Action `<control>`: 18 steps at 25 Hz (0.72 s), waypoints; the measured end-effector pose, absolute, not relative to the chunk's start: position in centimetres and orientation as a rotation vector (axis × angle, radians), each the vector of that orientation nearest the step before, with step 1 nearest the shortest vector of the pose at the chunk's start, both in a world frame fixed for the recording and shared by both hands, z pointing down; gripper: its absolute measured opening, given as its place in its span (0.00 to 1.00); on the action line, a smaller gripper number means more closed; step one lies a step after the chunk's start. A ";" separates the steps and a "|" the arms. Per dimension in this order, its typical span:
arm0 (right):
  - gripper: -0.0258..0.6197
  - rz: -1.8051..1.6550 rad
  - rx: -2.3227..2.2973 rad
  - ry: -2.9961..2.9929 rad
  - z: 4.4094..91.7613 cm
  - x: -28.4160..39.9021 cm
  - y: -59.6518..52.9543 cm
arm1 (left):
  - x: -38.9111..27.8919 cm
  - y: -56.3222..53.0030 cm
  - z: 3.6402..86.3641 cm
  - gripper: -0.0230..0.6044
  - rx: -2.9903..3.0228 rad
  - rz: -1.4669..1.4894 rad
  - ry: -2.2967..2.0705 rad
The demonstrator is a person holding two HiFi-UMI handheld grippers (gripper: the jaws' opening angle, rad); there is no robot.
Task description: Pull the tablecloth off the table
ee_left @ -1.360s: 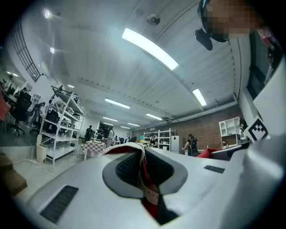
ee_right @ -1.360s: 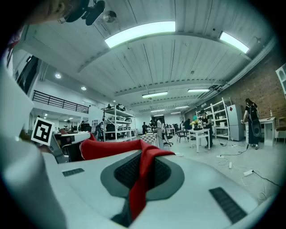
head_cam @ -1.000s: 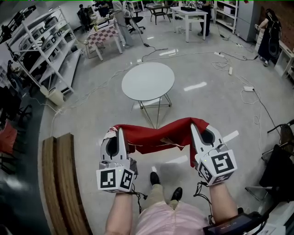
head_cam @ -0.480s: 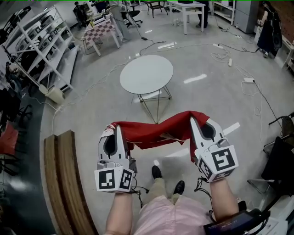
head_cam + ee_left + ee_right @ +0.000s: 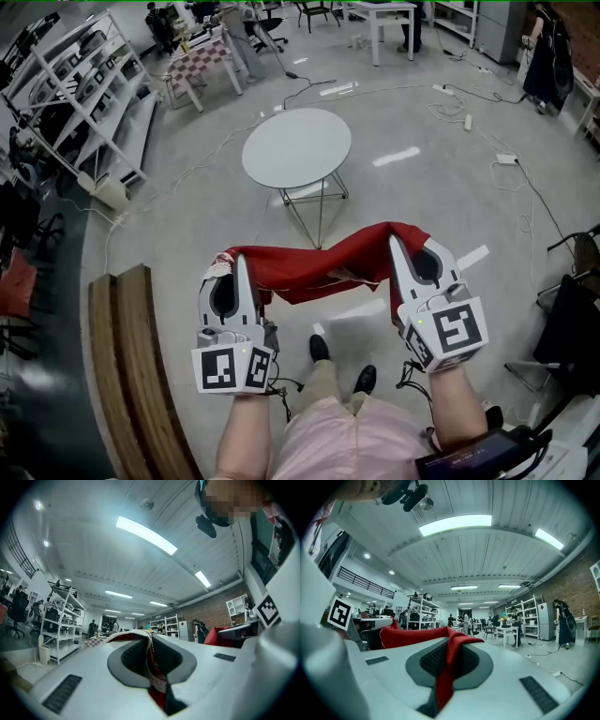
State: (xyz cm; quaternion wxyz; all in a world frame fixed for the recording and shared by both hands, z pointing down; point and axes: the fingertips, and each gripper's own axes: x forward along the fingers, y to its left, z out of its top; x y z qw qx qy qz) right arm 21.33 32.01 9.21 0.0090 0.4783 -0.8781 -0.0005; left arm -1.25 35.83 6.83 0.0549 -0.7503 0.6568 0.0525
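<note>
Tablecloth point(image 5: 319, 267): red, off the table point(image 5: 296, 147), strung in the air as a sagging band between left gripper point(image 5: 241, 264) and right gripper point(image 5: 395, 246), on the person's side of the round white table and apart from it, above the grey floor point(image 5: 187, 216). Left end pinched between the closed fingers point(image 5: 126, 660) of the left gripper; shows in the left gripper view as a thin red fold with a pale patterned hem point(image 5: 157, 681) squeezed in the slit between the pads. Right end clamped likewise, fingers point(image 5: 476, 665) shut tight on a red strip, with more cloth bunched over the tips and trailing off toward the other gripper. Grippers side by side, well apart, pointing away from the person, marker cubes point(image 5: 232, 367) nearest the body. Right corner of the cloth drooping a little beside the right gripper. Dark shoes point(image 5: 319, 349) on the floor below the cloth. Wooden bench point(image 5: 131, 375) at the left; metal rack point(image 5: 84, 84) further off.
</note>
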 end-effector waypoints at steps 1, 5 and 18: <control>0.09 -0.007 1.496 -2.740 9.3 21.3 32.0 | -1.3 35.8 6.9 0.11 -2.279 0.160 1.993; 0.09 -0.013 1.506 -2.737 9.2 21.4 31.9 | -1.1 35.7 6.8 0.11 -2.283 0.159 1.987; 0.09 -0.021 1.511 -2.742 8.9 21.5 32.5 | -1.0 36.4 6.5 0.11 -2.276 0.159 1.982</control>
